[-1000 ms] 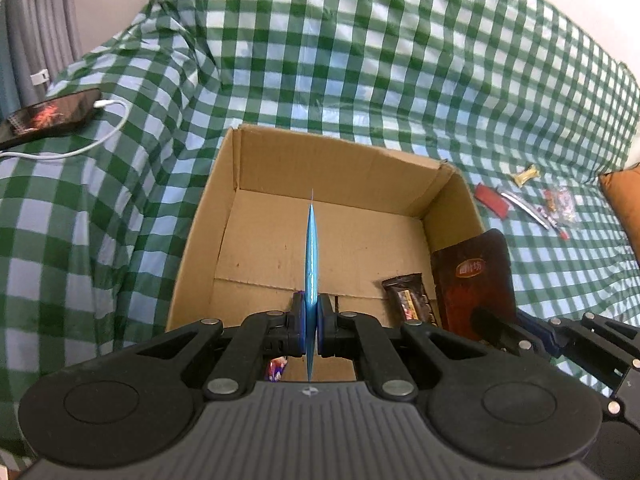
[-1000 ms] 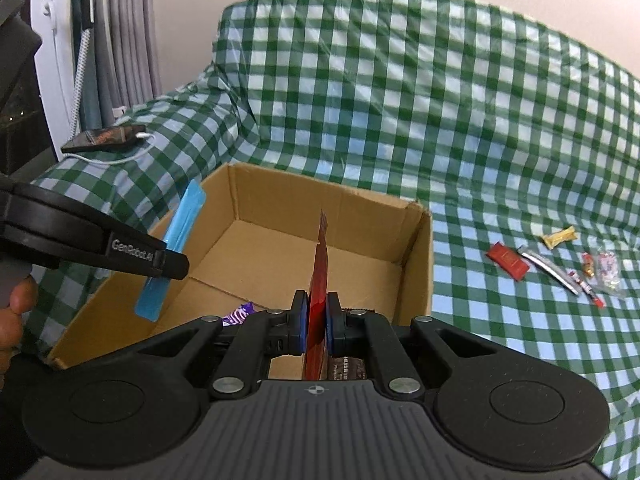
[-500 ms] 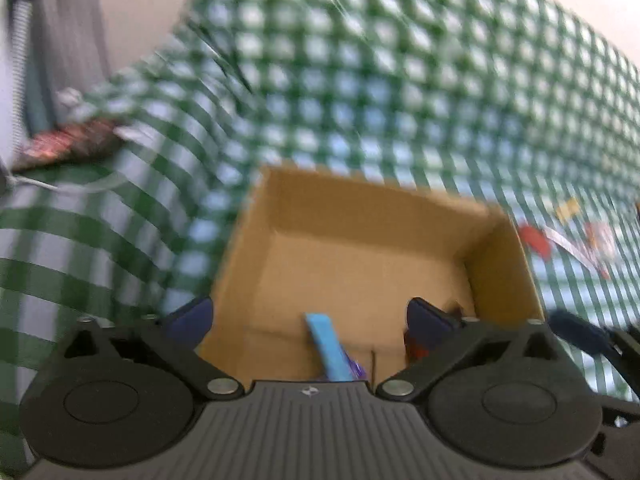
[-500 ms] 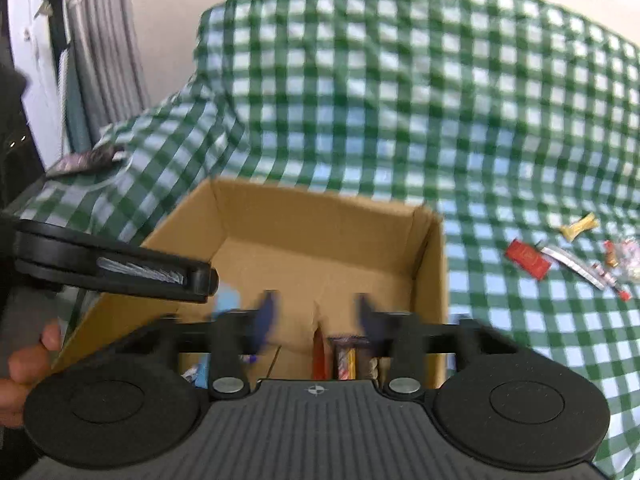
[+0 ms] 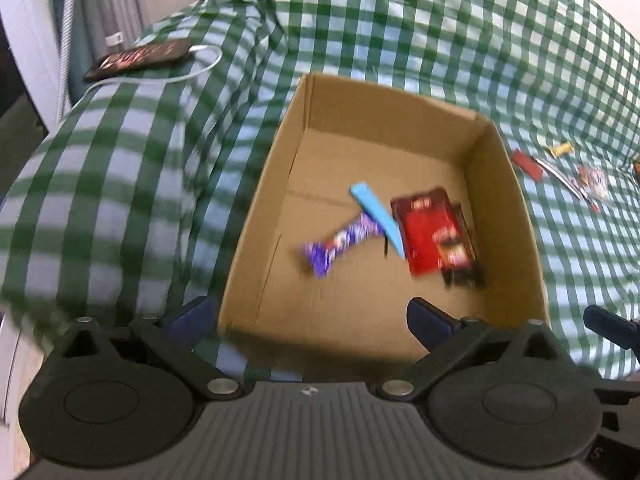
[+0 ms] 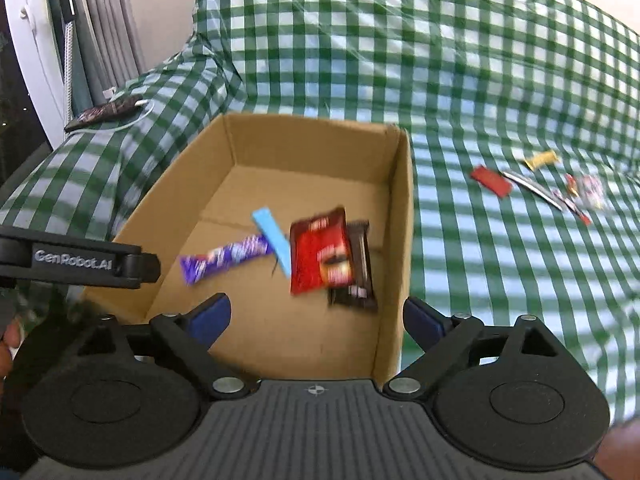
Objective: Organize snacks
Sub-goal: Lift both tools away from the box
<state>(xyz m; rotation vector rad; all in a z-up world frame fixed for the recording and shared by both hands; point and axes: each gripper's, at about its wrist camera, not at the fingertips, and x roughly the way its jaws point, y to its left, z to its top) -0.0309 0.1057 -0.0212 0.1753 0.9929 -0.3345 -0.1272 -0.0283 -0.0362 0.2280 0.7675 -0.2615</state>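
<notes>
Over cardboard box [image 5: 256,216]: both hand-held grippers tilted down, jaws spread, empty.

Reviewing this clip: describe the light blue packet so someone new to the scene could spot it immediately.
Find the open cardboard box on the green checked cloth. On its floor, the light blue packet lies between the purple bar and the red pouch. It is the only plain, pale blue, narrow strip there.

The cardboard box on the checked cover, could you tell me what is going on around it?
A person holds a gripper in each hand over the cardboard box, sorting snacks. The left gripper is open and empty; the right gripper has just been opening, also empty. A blue packet, red packet, purple bar and dark bar lie inside; the loose snacks remain outside.
</notes>
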